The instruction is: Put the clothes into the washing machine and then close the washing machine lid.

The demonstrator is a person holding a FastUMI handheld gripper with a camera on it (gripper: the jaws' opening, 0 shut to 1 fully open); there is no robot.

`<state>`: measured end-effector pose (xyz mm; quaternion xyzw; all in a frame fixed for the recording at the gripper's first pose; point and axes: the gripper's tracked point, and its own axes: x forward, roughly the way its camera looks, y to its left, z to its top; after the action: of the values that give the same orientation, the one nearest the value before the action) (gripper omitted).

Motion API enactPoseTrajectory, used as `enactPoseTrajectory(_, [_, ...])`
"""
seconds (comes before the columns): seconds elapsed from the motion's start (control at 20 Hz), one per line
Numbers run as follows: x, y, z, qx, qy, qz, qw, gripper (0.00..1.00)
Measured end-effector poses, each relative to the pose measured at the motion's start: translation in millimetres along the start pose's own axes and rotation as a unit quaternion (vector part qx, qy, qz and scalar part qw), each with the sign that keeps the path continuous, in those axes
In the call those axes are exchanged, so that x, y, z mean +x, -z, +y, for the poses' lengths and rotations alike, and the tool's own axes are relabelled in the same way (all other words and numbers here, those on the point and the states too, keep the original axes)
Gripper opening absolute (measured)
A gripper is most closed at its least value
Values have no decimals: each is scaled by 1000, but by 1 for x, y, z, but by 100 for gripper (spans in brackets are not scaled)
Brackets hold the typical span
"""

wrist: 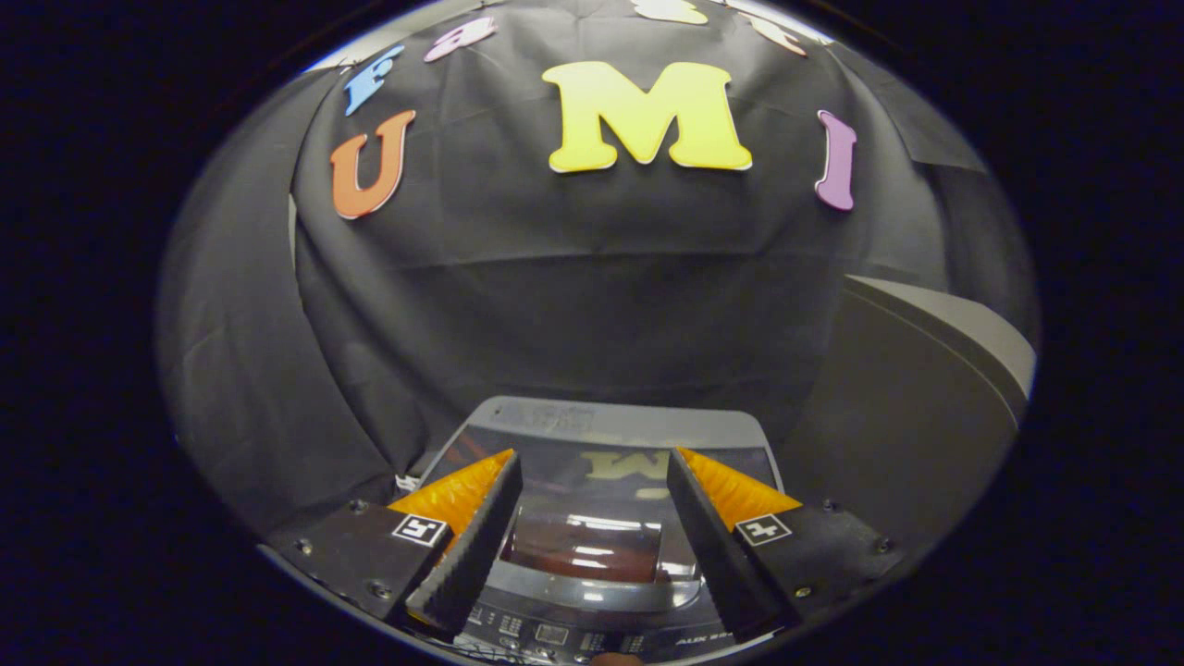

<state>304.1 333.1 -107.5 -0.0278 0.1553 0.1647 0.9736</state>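
Observation:
A small grey washing machine [592, 421] stands below and just ahead of my fingers, against the black cloth wall. Its glossy dark lid [592, 532] lies flat and shut, with a tinted window that mirrors the lights. A control panel [555, 634] runs along its near edge, between the bases of my fingers. My gripper [592, 455] hovers above the lid, open, with nothing between the fingers. The left finger [467, 546] and the right finger [717, 546] stand wide apart over the lid's two sides.
A large grey box-like object [925, 388] with a pale top edge stands to the right of the machine. Black cloth [573, 296] drapes the wall behind and the left side.

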Motion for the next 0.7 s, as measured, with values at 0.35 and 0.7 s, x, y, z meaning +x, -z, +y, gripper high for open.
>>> enactPoseTrajectory(0.35, [-44, -17, 2, -8, -10, -31, 999, 99])
enactPoseTrajectory(0.7, [-188, -45, -47, -32, -8, -111, 993, 99])
